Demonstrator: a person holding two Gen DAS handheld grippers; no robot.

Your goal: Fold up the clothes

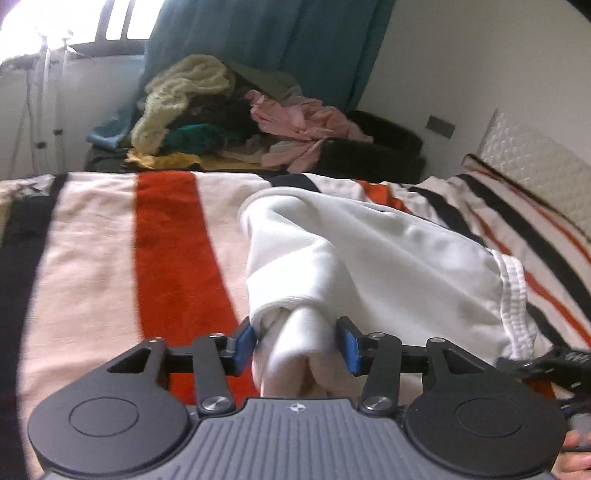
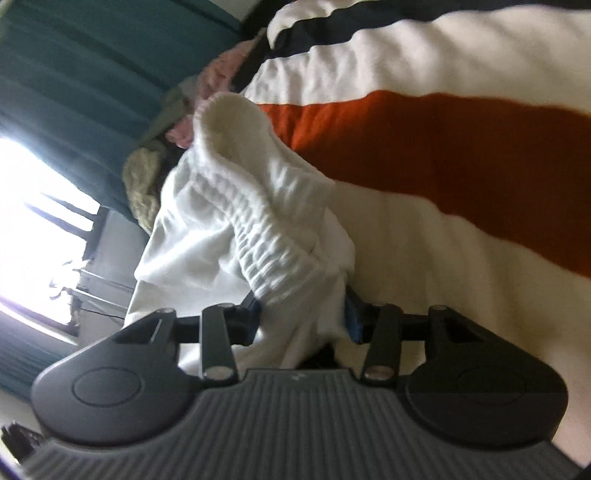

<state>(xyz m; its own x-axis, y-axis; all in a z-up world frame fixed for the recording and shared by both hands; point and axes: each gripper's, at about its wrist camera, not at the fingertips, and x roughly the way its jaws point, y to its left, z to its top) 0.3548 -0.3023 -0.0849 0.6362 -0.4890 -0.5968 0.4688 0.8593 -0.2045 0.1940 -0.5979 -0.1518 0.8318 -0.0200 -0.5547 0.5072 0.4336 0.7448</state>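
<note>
A white garment [image 1: 369, 258] with a ribbed elastic waistband [image 1: 515, 295] lies bunched on the striped bed blanket [image 1: 166, 240]. One bunched end of it runs between the blue pads [image 1: 245, 347] of my left gripper [image 1: 297, 345]. These jaws stand apart and a thin gap shows at the right pad, so this gripper is open. In the right wrist view, the white garment [image 2: 207, 221] rises off the blanket [image 2: 443, 129]. Its waistband [image 2: 266, 240] leads into my right gripper [image 2: 303, 317], which is shut on it. The cloth hides most of the right gripper's pads.
A heap of loose clothes [image 1: 221, 118] sits beyond the bed's far edge, in front of a teal curtain [image 1: 277, 37]. A dark basket [image 1: 388, 147] stands beside the heap. A quilted white headboard [image 1: 535, 166] bounds the bed on the right. A bright window [image 1: 74, 22] is at the far left.
</note>
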